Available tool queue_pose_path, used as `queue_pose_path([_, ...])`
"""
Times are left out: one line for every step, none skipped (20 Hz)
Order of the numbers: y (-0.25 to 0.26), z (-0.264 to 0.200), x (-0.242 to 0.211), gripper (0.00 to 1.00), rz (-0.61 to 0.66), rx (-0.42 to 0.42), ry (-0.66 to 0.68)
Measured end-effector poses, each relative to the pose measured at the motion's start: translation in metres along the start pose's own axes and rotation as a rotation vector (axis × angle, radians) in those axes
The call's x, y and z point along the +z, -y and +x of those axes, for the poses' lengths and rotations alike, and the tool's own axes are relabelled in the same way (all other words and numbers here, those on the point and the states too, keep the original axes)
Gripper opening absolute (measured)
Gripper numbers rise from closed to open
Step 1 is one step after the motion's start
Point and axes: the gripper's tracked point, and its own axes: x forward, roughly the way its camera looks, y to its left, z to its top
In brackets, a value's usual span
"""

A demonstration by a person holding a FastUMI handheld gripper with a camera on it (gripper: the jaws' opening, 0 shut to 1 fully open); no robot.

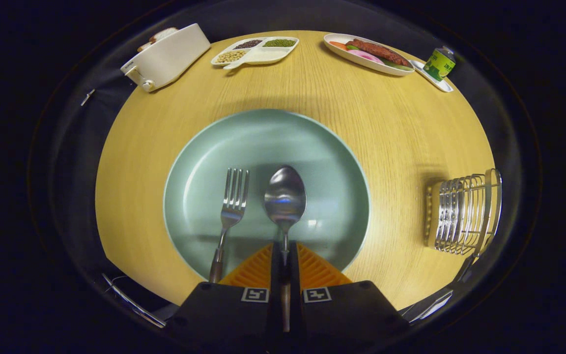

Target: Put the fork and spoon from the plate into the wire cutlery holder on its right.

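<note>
A pale green plate [312, 147] lies on the round wooden table, just ahead of my fingers. My gripper [285, 255] is shut on the handle of a metal spoon [285, 196], whose bowl points away from me over the plate. A metal fork [230, 216] lies to the left of the spoon, tines pointing away, its handle running back beside my left finger. The wire cutlery holder [465, 211] stands on the table to the right of the plate, apart from it.
At the table's far side stand a white toaster [167, 56], a white divided tray of beans [256, 50], an oval plate of food [366, 51] and a green can [439, 63] on a small dish. Bare wood [401, 128] separates plate and holder.
</note>
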Motion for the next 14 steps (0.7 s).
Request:
queue_pose_path([-0.001, -0.003, -0.003, 0.08, -0.014, 0.019, -0.001])
queue_pose_path([0.000, -0.003, -0.001, 0.08, -0.022, 0.027, 0.008])
queue_pose_path([0.001, -0.006, 0.001, 0.08, -0.018, 0.039, 0.013])
queue_pose_path([0.002, -0.010, 0.003, 0.08, 0.002, 0.051, 0.020])
queue_pose_path([0.003, -0.015, 0.005, 0.08, 0.020, 0.066, 0.024])
queue_pose_path([0.006, -0.021, 0.008, 0.08, 0.035, 0.079, 0.031])
queue_pose_path([0.011, -0.030, 0.012, 0.08, 0.040, 0.088, 0.045])
queue_pose_path([0.016, -0.037, 0.015, 0.08, 0.038, 0.094, 0.054])
queue_pose_path([0.021, -0.046, 0.017, 0.08, 0.041, 0.103, 0.066])
queue_pose_path([0.026, -0.056, 0.018, 0.08, 0.048, 0.116, 0.077])
queue_pose_path([0.031, -0.065, 0.021, 0.08, 0.061, 0.129, 0.086])
queue_pose_path([0.036, -0.073, 0.021, 0.08, 0.078, 0.144, 0.091])
queue_pose_path([0.041, -0.082, 0.022, 0.08, 0.094, 0.161, 0.095])
queue_pose_path([0.046, -0.090, 0.024, 0.08, 0.105, 0.172, 0.102])
